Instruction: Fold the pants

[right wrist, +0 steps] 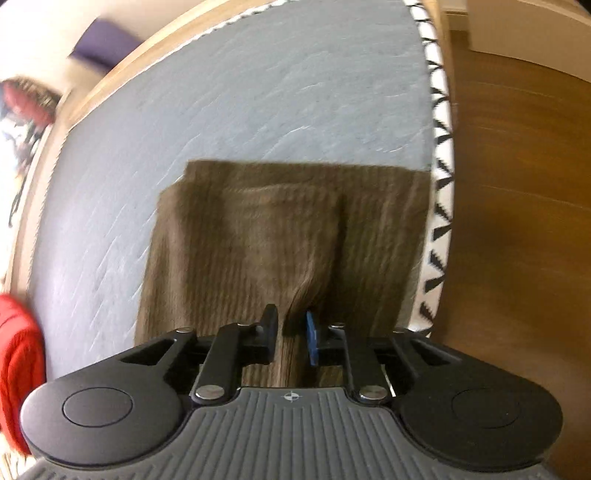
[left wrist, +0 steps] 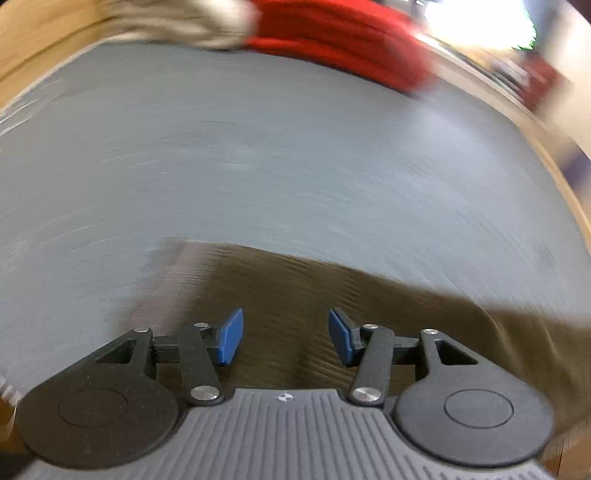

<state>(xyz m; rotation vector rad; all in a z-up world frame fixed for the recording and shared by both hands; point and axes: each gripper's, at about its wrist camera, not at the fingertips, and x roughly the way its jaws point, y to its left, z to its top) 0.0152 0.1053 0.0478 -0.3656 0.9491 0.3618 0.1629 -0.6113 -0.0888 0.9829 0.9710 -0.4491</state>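
The brown corduroy pants (right wrist: 280, 229) lie on the grey mat (right wrist: 258, 92), folded, their far edge straight across. My right gripper (right wrist: 291, 334) is shut on a raised fold of the pants near their right side. In the left wrist view the pants (left wrist: 314, 295) lie under my left gripper (left wrist: 286, 334), which is open with nothing between its blue pads (left wrist: 231, 336). This view is blurred by motion.
A red garment (left wrist: 343, 40) and a beige one (left wrist: 177, 22) lie at the far edge of the mat (left wrist: 258, 147). The red garment (right wrist: 18, 362) also shows at the left. The mat's patterned border (right wrist: 439, 177) and wooden floor (right wrist: 517, 221) are on the right.
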